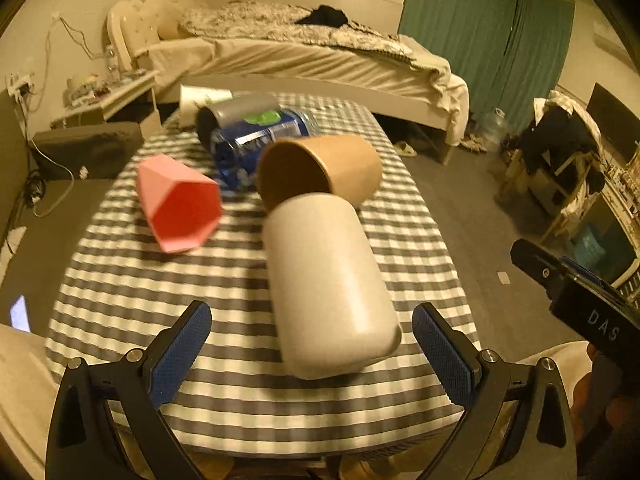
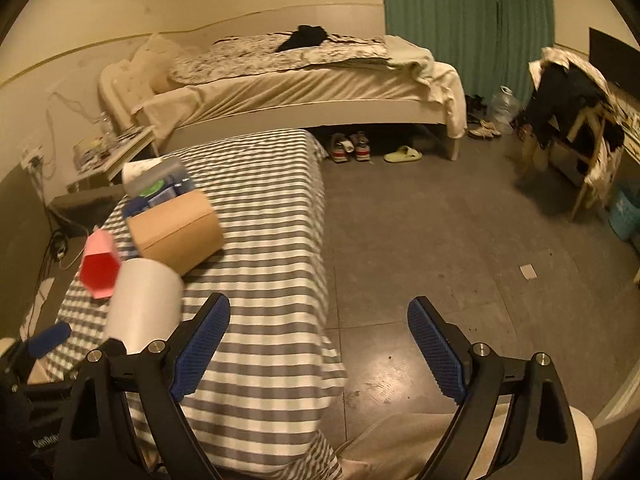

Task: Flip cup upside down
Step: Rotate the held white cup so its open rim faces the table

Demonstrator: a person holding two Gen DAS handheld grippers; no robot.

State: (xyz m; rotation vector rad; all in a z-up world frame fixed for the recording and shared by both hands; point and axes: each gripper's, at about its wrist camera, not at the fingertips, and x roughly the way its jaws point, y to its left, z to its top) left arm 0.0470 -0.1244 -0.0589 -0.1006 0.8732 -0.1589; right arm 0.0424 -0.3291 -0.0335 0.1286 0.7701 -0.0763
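Bedroom setup with a striped table (image 1: 248, 412) where all the cups are tipped on their sides, so the white cup (image 1: 332, 284) lies nearest, base toward the left gripper (image 1: 312, 354), whose fingers are spread wide just either side of it, probably lining up a grab. Right gripper (image 2: 318, 346) hangs off the table edge over the floor, fingers spread too, holding nothing.
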